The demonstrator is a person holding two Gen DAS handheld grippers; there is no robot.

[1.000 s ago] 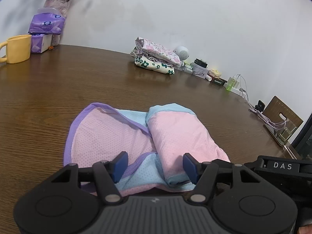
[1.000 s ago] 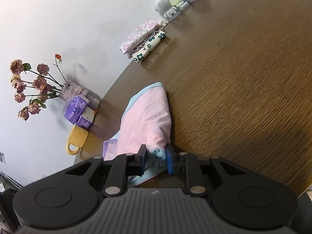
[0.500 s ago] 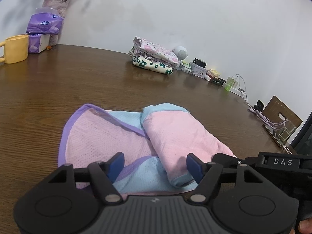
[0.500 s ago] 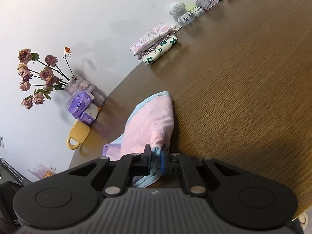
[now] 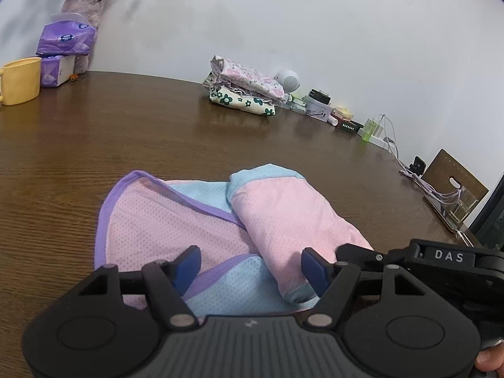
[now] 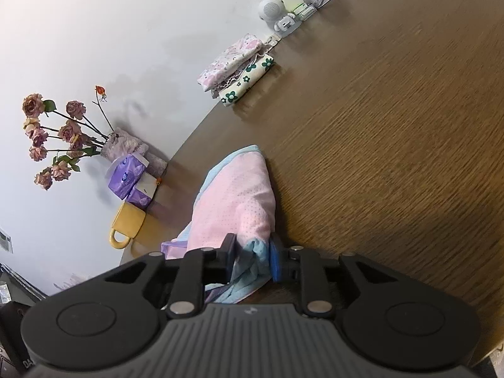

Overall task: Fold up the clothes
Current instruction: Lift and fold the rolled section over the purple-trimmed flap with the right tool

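A pink mesh garment (image 5: 170, 230) with purple and light-blue trim lies flat on the brown table (image 5: 157, 132). Its right side is folded over into a pink roll (image 5: 283, 217). My left gripper (image 5: 250, 267) hovers open over the garment's near edge, with one pad on either side of the roll's inner edge and nothing gripped. My right gripper (image 6: 253, 256) is tilted and shut on the light-blue hem at the near end of the roll (image 6: 239, 201). Cloth fills the gap between its pads.
A stack of folded floral clothes (image 5: 242, 94) sits at the back by the wall. To its right are a white speaker (image 5: 288, 78), small boxes and cables (image 5: 425, 186). A yellow mug (image 5: 20, 80), purple tissue packs (image 5: 64, 39) and a flower vase (image 6: 126, 148) stand at the far left.
The right jaws closed tight on the hem and now stand a little wider, cloth still between them. The right gripper has rolled further over. The left gripper stays open, nearly still.
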